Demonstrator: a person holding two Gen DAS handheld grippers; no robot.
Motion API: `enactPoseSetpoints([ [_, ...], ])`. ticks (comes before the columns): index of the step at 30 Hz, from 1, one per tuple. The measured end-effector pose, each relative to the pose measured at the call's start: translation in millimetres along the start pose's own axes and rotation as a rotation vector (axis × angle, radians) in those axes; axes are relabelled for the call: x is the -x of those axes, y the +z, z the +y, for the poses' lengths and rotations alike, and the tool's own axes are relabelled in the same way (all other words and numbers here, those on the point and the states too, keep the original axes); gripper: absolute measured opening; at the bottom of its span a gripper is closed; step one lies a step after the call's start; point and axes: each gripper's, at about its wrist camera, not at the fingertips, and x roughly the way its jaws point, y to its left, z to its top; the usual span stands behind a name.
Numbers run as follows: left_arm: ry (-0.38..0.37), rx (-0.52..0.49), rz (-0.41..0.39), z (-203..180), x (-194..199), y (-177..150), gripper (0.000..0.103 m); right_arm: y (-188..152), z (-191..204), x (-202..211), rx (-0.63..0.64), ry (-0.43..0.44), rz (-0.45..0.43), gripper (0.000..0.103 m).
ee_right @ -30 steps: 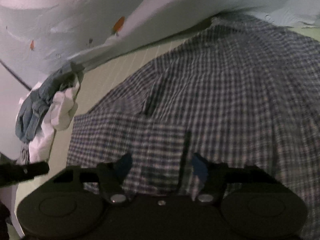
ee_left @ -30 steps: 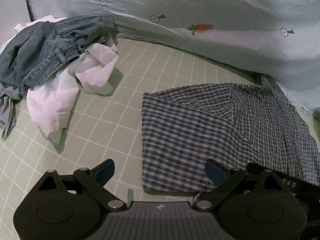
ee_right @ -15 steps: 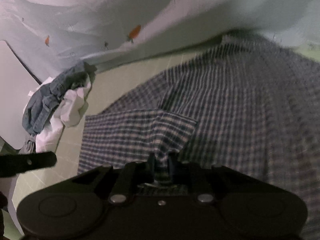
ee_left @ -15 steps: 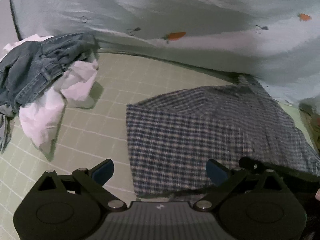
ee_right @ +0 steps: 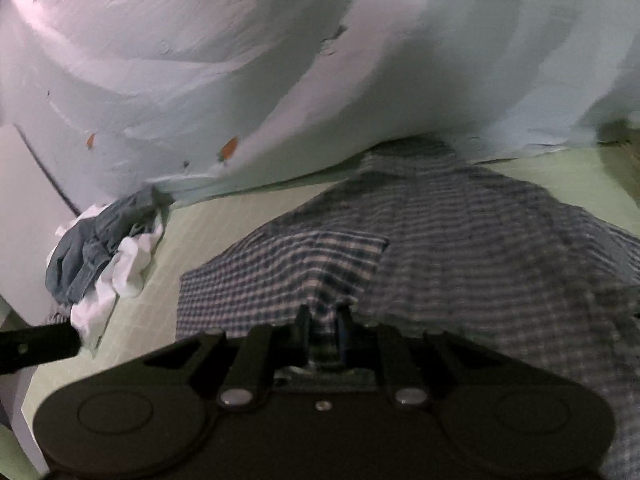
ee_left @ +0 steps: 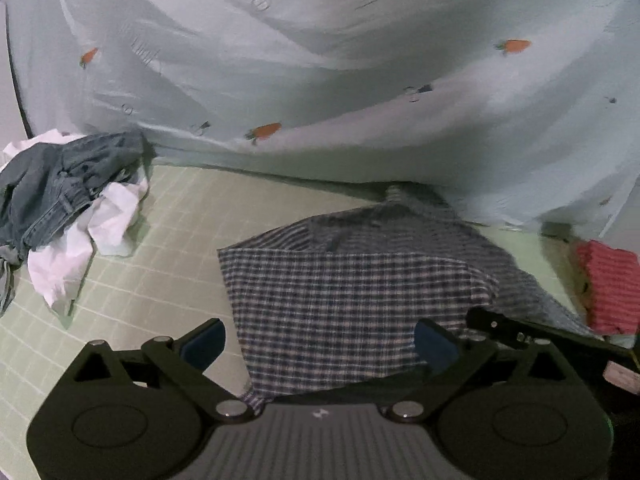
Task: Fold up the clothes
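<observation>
I am seeing the left hand-held gripper [ee_left: 318,344] standing wide open over the checked shirt [ee_left: 352,300]; jeans [ee_left: 52,188] are lying crumpled at far left.

My tongs' fingers [ee_left: 202,342] look like matt black plastic with blue pads; the checked shirt [ee_left: 352,300] is soft woven cloth, the jeans [ee_left: 52,188] coarse denim.

The plaid shirt [ee_right: 460,248] blurs toward its far collar, its right side cut by the edge; the red cloth [ee_left: 612,288] is blurred beyond telling.
</observation>
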Motion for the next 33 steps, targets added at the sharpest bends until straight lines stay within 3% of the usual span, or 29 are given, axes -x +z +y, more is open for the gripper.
enactPoseSetpoints([
  [4, -0.014, 0.006, -0.014, -32, 10, -20, 0.100, -4, -32, 17, -0.039, 0.006, -0.011, 0.014],
  [8, -0.093, 0.001, -0.018, -64, 17, -36, 0.100, -5, -60, 37, -0.032, 0.004, -0.045, 0.014],
  [16, -0.154, -0.017, -0.055, -122, 12, -43, 0.100, 12, -129, 77, -0.001, -0.038, -0.155, 0.014],
  [23, -0.057, -0.073, -0.099, -152, -1, -30, 0.100, 21, -193, 83, -0.030, -0.122, -0.184, 0.014],
  [33, 0.092, 0.007, 0.001, -138, -20, -21, 0.100, 10, -265, 77, -0.203, -0.268, -0.205, 0.013],
])
